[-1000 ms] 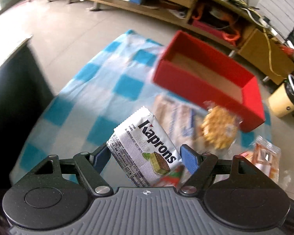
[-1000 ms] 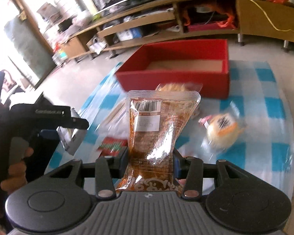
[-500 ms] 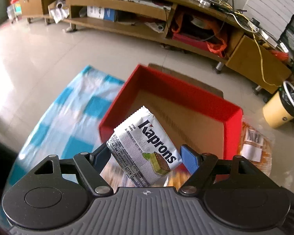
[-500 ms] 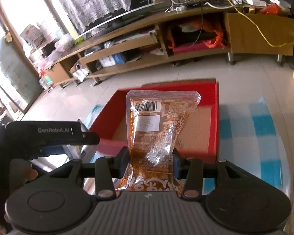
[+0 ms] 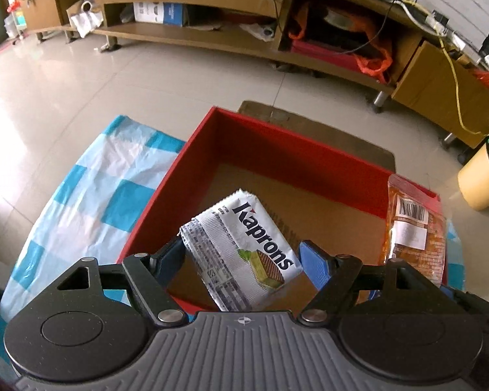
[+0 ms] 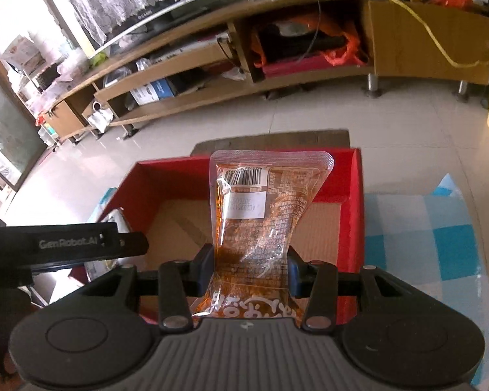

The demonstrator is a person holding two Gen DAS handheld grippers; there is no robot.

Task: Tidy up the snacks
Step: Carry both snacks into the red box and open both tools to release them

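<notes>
Red box under two gripped packets (wafer, orange pouch).

Daylit room, both views sharp, strong fisheye bend.
Window at the right view's left edge blows out white, glare on floor tiles (left view too); shelf unit curves, corners vignette dark, box interior shadowed.

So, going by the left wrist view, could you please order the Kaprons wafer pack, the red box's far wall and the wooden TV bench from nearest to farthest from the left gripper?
1. Kaprons wafer pack: held in the left gripper, over the box.
2. Red box's far wall: just beyond, centre.
3. Wooden TV bench: across the floor, at the top.
</notes>
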